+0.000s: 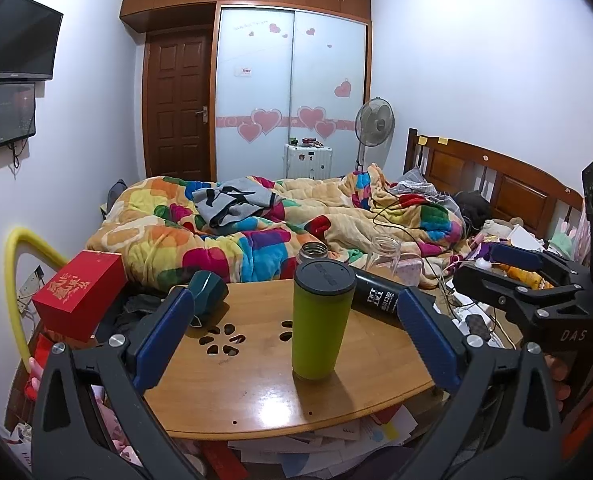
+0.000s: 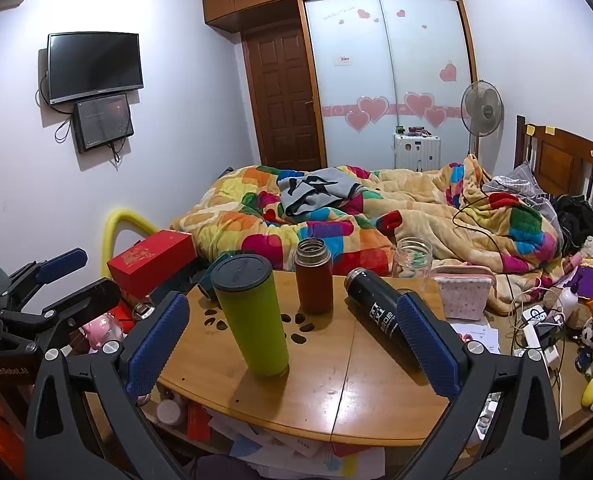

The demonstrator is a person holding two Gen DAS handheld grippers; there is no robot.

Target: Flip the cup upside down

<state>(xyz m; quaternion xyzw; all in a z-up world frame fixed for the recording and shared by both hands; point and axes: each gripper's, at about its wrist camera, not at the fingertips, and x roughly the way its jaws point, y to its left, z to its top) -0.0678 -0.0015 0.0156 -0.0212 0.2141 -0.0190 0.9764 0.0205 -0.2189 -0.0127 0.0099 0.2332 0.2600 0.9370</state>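
The left gripper (image 1: 296, 332) has its jaws spread wide, holding nothing, with the green cup (image 1: 322, 318) standing between its blue pads (image 1: 164, 336) but touching neither. The right gripper (image 2: 292, 344) is likewise wide apart and empty, the cup (image 2: 252, 314) upright nearer its left pad (image 2: 156, 344).

The cup stands on the table (image 2: 336, 392), dark lid on top, near the front edge. Behind the cup stands a brown flask (image 2: 313, 276), open at the top. Right of the cup lies a black bottle (image 2: 380, 312) on its side, partly hidden by the right pad. Behind the bottle stand a clear jar (image 2: 412, 260) and a pink pouch (image 2: 466, 292). Left of the cup, off the table, sits a red box (image 2: 150, 262). Beyond the cup lies a bed with a coloured blanket (image 2: 336, 220).
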